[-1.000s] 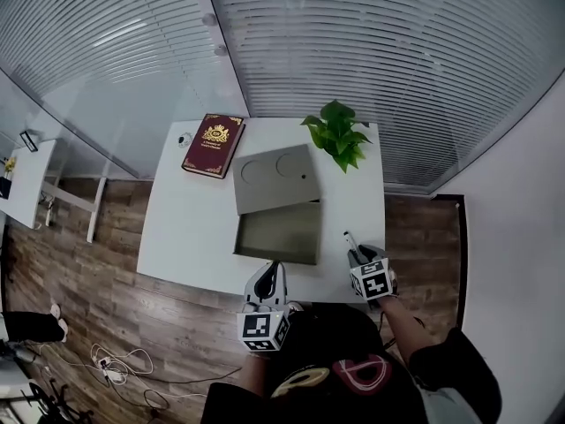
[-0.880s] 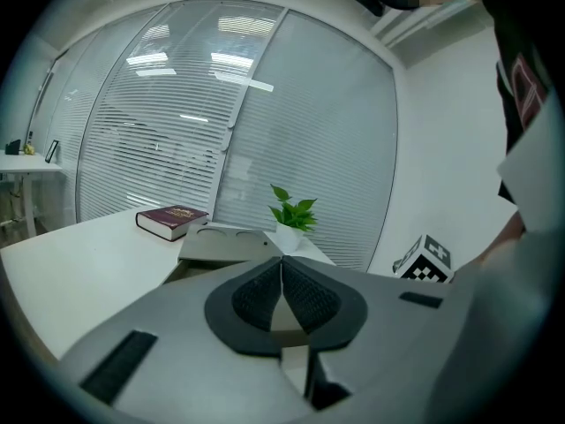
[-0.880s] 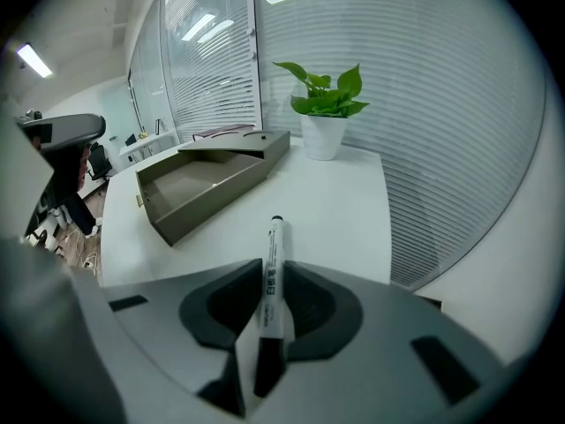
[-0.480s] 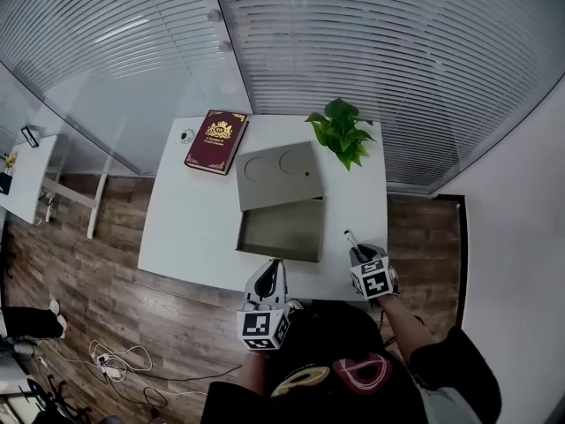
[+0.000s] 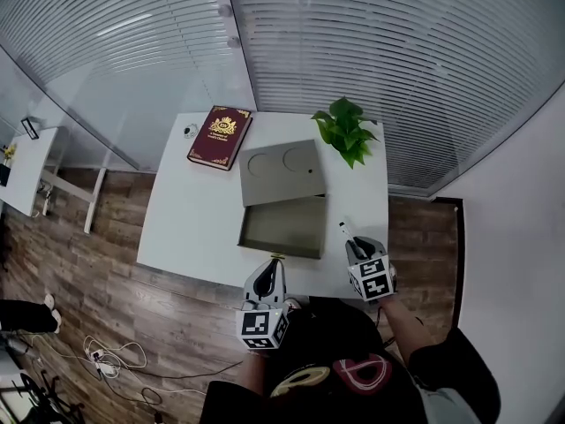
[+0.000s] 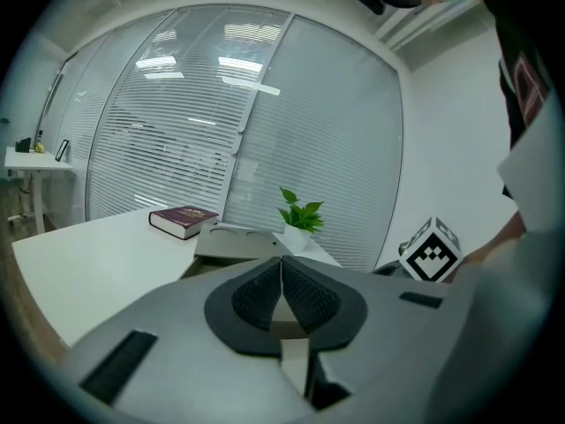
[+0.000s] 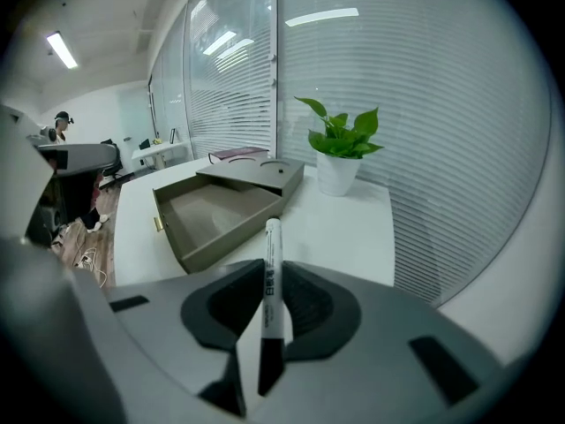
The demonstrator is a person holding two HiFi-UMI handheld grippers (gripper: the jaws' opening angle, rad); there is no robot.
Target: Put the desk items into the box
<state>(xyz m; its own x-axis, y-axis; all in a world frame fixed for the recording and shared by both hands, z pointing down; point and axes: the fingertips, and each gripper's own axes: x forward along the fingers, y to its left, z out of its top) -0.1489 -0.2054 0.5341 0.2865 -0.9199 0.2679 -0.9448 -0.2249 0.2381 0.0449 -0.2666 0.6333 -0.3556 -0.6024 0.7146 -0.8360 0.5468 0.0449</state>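
Observation:
An olive box [image 5: 284, 230] lies open on the white table [image 5: 190, 219], its lid [image 5: 281, 170] hinged back behind it. My right gripper [image 5: 357, 247] hangs over the table's near right corner. Its jaws have just been closing and are now shut on a white marker [image 7: 272, 263] with a black cap, which sticks out toward the box [image 7: 225, 244]. At the table's near edge in front of the box my left gripper [image 5: 274, 268] is shut, with nothing between its pads [image 6: 301, 291].
A dark red book [image 5: 220, 136] lies at the far left of the table, with a small round object [image 5: 189, 132] beside it. A potted plant [image 5: 346, 132] stands at the far right, against the blinds. Wooden floor surrounds the table.
The right gripper has lifted a little with the marker in it; the marker's tip now stands farther up the table. The left gripper has kept still.

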